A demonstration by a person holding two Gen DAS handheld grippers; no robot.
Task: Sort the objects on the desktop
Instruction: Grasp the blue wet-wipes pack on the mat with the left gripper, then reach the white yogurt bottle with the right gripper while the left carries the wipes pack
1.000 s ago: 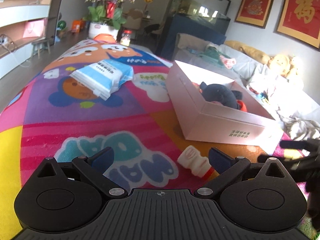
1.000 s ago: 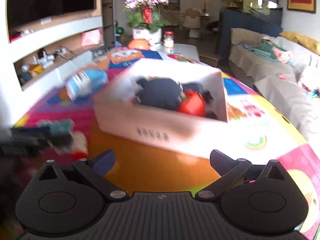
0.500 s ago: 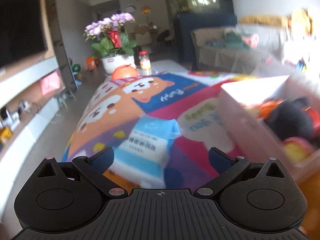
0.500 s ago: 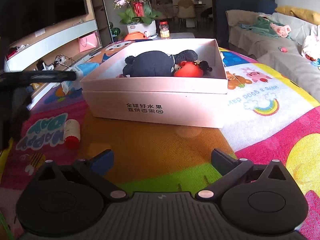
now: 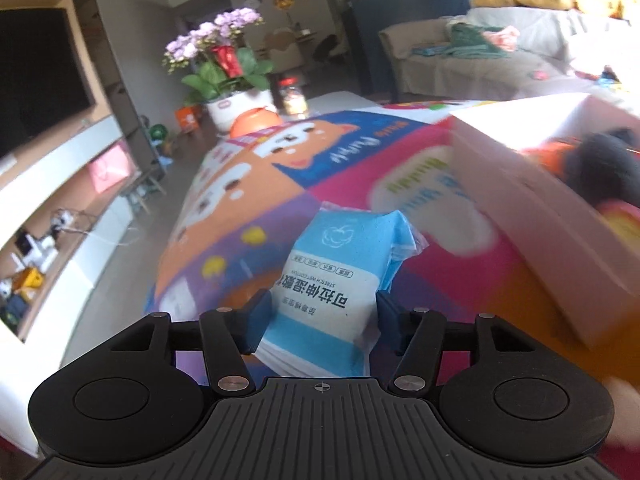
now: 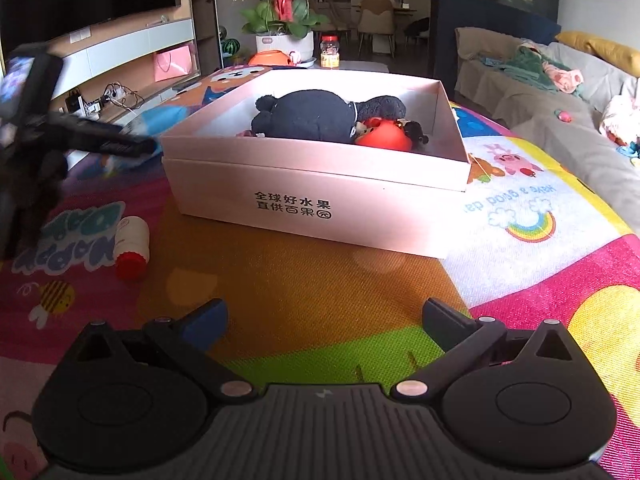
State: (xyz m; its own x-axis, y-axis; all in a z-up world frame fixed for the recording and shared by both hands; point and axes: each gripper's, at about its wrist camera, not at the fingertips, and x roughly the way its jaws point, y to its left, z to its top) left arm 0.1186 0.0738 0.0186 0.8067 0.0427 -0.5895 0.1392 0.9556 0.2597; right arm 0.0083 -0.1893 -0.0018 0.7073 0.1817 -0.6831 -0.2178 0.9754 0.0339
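A blue and white pack of wet wipes (image 5: 340, 280) lies on the colourful mat, its near end between the fingers of my left gripper (image 5: 324, 318). The jaws have closed in against both sides of the pack. A pale pink open box (image 6: 320, 196) holds a black plush toy (image 6: 312, 114) and a red toy (image 6: 384, 138); the box also shows in the left wrist view (image 5: 552, 216). A small white bottle with a red cap (image 6: 132, 246) lies left of the box. My right gripper (image 6: 324, 320) is open and empty, in front of the box.
The left gripper (image 6: 92, 140) shows at the left in the right wrist view. A flowerpot with purple flowers (image 6: 284, 44), an orange object (image 6: 268, 58) and a jar (image 6: 330, 54) stand at the table's far end. A sofa (image 6: 540, 92) runs along the right.
My left gripper has swung from the white bottle to the wet wipes pack and narrowed its jaws around it. My right gripper has steadied in front of the box.
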